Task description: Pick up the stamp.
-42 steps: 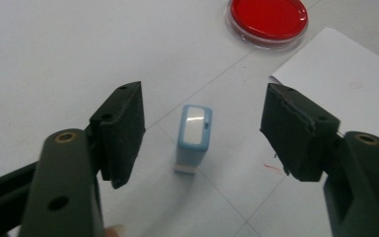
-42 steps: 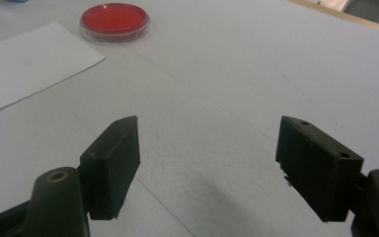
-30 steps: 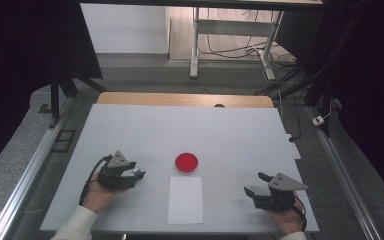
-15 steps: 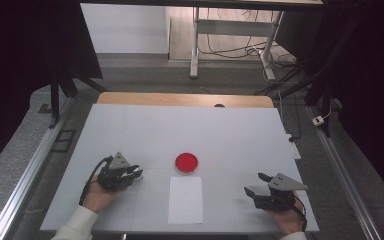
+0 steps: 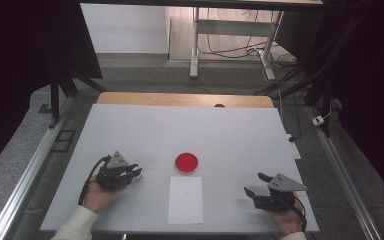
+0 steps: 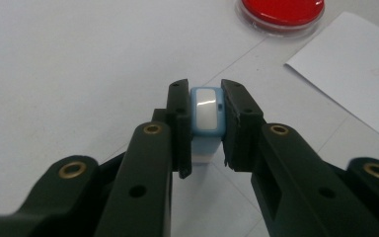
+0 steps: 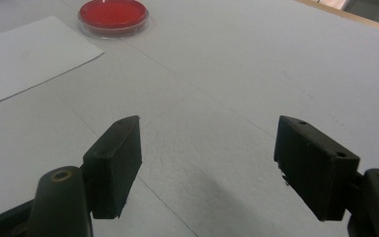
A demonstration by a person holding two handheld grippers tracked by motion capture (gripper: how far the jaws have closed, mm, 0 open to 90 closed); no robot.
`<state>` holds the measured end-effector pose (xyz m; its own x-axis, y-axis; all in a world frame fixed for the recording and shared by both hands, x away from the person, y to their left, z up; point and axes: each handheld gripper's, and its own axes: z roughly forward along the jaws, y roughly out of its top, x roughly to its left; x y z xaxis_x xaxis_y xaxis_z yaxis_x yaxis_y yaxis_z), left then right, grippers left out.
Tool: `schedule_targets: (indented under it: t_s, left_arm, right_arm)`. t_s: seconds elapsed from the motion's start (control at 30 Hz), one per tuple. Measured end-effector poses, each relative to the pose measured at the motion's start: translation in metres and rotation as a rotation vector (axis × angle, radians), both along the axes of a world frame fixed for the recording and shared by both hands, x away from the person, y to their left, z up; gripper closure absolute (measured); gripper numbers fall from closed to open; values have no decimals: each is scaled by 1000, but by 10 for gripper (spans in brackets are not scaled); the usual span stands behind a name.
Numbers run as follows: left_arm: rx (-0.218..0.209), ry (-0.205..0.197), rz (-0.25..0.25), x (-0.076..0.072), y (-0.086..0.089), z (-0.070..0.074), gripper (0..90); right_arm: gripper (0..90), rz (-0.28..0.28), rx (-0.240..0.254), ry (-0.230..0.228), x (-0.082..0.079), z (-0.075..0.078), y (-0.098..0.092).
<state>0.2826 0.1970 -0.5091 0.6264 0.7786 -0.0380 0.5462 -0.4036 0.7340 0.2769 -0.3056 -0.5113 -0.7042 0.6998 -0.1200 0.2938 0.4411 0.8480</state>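
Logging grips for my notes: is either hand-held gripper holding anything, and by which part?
The left hand-held gripper clamps a small blue-and-white block by its two opposite sides. The right hand-held gripper is open, holding nothing.

Dish (image 5: 186, 162) at table (image 5: 230, 130) centre; paper sheet (image 5: 185, 199) just before it; left gripper (image 5: 130, 172) left, right gripper (image 5: 257, 184) right.

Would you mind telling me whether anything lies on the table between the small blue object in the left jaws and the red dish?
Nothing visible does: between the small blue object and the red dish there is bare table.
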Motion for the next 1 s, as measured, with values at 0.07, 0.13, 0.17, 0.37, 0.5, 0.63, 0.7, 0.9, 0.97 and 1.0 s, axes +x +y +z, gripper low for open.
schedule_targets:
  t_s: [0.07,0.13,0.17,0.37,0.5,0.63,0.7,0.9,0.97,1.0]
  left_arm:
    - [-7,-4,1,-1,1,1,756]
    - [-20,-6,0,-1,1,3,756]
    - [-22,-8,-3,-1,1,4,756]
    - [-59,-16,-6,-3,2,8,756]
    - [-95,-23,-8,-4,4,12,756]
    - [-134,-28,-17,-5,4,17,756]
    - [-140,-31,-18,-5,4,18,756]
    - [-198,-30,-20,-6,7,23,756]
    - [-209,-30,-24,-7,7,24,756]
    - [-214,-32,-26,-8,7,25,756]
  right_arm:
    - [257,0,1,-1,0,0,0]
    - [257,-1,0,-1,0,0,0]
    - [257,-2,-2,-2,0,0,0]
    - [263,-7,4,-6,1,-1,-1]
    - [262,-18,12,-7,2,-1,-3]
    - [261,-19,34,-10,2,0,-3]
    - [261,-23,46,-9,1,1,-3]
    - [269,-24,53,-18,1,3,-3]
    - [270,-26,52,-19,0,3,-2]
    - [272,-27,50,-22,0,4,-2]
